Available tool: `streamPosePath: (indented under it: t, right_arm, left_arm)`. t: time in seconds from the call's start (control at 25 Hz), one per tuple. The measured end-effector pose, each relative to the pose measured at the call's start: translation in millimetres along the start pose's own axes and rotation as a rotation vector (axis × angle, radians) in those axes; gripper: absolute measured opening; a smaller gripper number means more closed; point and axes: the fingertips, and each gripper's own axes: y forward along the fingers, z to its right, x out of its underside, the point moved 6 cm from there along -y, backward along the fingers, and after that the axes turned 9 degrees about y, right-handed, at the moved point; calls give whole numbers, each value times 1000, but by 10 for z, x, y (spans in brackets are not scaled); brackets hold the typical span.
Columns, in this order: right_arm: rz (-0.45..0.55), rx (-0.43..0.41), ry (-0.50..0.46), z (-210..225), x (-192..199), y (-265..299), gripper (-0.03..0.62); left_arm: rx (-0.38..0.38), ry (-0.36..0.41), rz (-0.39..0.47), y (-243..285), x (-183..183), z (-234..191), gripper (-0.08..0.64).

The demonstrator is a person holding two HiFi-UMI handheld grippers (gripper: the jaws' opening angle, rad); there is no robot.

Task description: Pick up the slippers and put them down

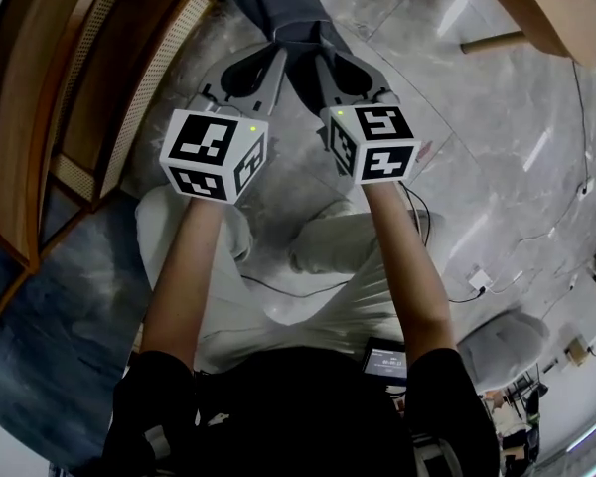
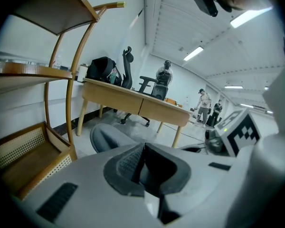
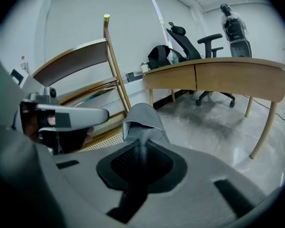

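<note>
Left gripper point(image 2: 143, 152) and right gripper point(image 3: 141, 152) each pinch a thin slipper point(image 3: 142, 117) edge — we could drop one early, or clip the shelf point(image 1: 30, 147) at nine o'clock.

Setting: open-plan office, possibly a lab floor. Evidence: curved wooden desk point(image 3: 213, 77) with drawer fronts, wheeled office chairs point(image 3: 202, 42) behind it, black backpack point(image 2: 100, 69) on one end of the desk, ceiling strip lights point(image 2: 194, 52), polished stone floor point(image 1: 497, 167) crossed by loose cables point(image 1: 536, 237), people point(image 2: 204, 103) standing in the far background.
</note>
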Motion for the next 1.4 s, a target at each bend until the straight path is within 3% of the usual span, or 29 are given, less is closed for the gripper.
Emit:
streamPosePath:
  t: [0.28, 0.68, 1.2, 1.4]
  right_arm:
    - [6, 19, 34, 225, 240, 316, 17]
    - [-35, 38, 45, 375, 623, 674, 17]
    - [-84, 48, 35, 527, 940, 853, 17]
    - [-124, 59, 53, 622, 1093, 934, 17]
  left_arm:
    - [33, 57, 67, 241, -43, 29, 5]
    - [-2, 104, 83, 296, 38, -120, 5]
    - [-122, 91, -26, 169, 577, -327, 5]
    - [-127, 66, -53, 193, 660, -322, 5]
